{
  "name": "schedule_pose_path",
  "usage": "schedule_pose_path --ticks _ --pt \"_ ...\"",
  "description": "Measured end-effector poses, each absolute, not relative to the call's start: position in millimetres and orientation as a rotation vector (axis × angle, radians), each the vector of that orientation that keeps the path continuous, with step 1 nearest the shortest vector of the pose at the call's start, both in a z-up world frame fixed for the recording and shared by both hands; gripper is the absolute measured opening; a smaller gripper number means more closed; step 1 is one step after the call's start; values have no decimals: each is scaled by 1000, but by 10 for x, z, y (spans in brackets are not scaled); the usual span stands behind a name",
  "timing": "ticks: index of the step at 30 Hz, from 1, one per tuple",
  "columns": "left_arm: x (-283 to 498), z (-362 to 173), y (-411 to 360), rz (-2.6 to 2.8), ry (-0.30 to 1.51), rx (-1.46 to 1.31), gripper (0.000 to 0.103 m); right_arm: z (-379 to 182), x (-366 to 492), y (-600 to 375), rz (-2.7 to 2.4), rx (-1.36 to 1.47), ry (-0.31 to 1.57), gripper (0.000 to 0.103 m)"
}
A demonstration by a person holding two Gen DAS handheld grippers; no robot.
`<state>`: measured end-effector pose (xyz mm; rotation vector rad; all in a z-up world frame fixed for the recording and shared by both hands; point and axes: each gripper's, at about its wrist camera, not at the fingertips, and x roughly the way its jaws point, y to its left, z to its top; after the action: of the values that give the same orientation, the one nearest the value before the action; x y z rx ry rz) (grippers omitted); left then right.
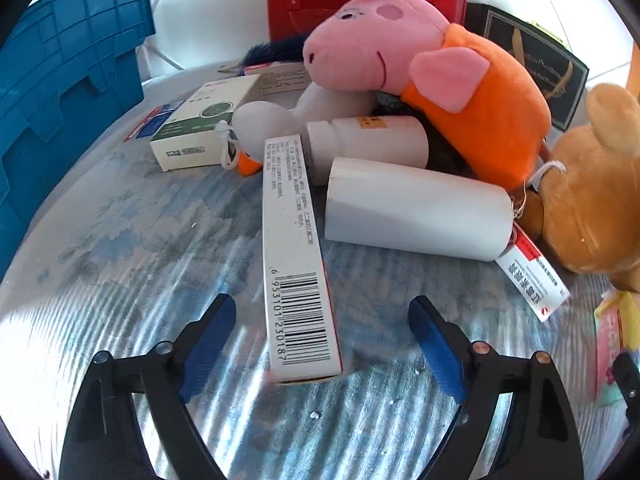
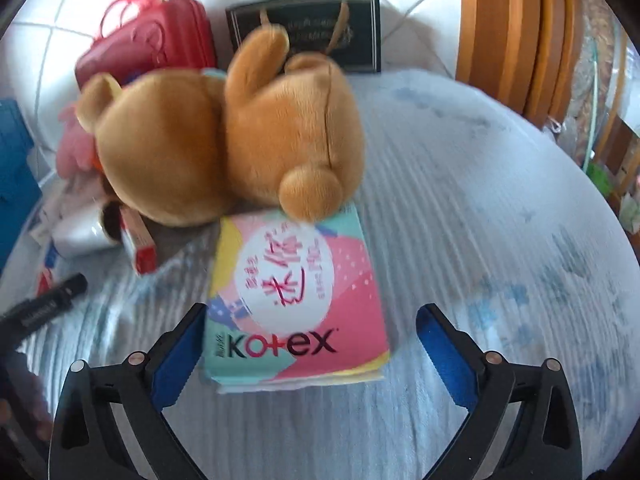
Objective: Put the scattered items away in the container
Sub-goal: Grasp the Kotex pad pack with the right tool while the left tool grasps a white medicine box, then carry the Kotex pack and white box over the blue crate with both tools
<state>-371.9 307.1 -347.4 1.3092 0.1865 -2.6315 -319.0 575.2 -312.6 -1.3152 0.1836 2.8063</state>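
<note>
A: What did the left gripper point(image 1: 322, 344) have?
B: Nothing clamped. Its jaws stood apart, and the long barcode box point(image 1: 298, 264) lay between them with a gap on both sides, running toward twelve o'clock.

A: And past it?
B: At one o'clock lay a white bottle point(image 1: 416, 210) and a smaller white bottle point(image 1: 366, 142); the pink pig plush point(image 1: 420, 64) sprawled over them, hiding whatever dark thing sat beneath. The blue container point(image 1: 68, 80) stood at ten o'clock, cut off by the frame edge.

A: The right gripper point(image 2: 310, 344)?
B: Also spread wide. The Kotex pack point(image 2: 296, 304) sat between the pads; the left pad looked just beside it, but blur kept me from telling whether they touched. The brown bear plush point(image 2: 224, 136) at twelve o'clock covered the pack's far edge.

A: Any differences between views?
B: The right view showed the whole bear and the black gift bag point(image 2: 308, 28); the left view clipped the bear at three o'clock. The container was only a blue sliver at nine o'clock on the right.
</note>
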Motion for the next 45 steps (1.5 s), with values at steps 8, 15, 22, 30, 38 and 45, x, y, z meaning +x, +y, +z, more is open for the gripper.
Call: schedule_pose_path --ticks 8,15,22,30,38,45 --pt "-3484 -3290 3059 -2645 199 1295 25 -3168 -3224 5694 2846 -1403 193 70" --pt "-3097 -2875 3086 -2680 174 1221 23 -2733 -3024 5410 3005 -1369 99 70" --pt "-2669 -2290 2954 -2700 204 1099 23 -2083 -2703 4900 3177 -1269 52 70" --pt "-2168 -1588 2587 -2735 216 913 23 -1375 -2435 4289 3341 -1123 15 70" --pt "-1549 -999 1812 -2774 198 691 23 -783 -2025 3447 3471 -946 -42 70" --pt "-1007 -662 777 -2793 155 576 23 -314 -1482 2384 3565 -783 -32 70"
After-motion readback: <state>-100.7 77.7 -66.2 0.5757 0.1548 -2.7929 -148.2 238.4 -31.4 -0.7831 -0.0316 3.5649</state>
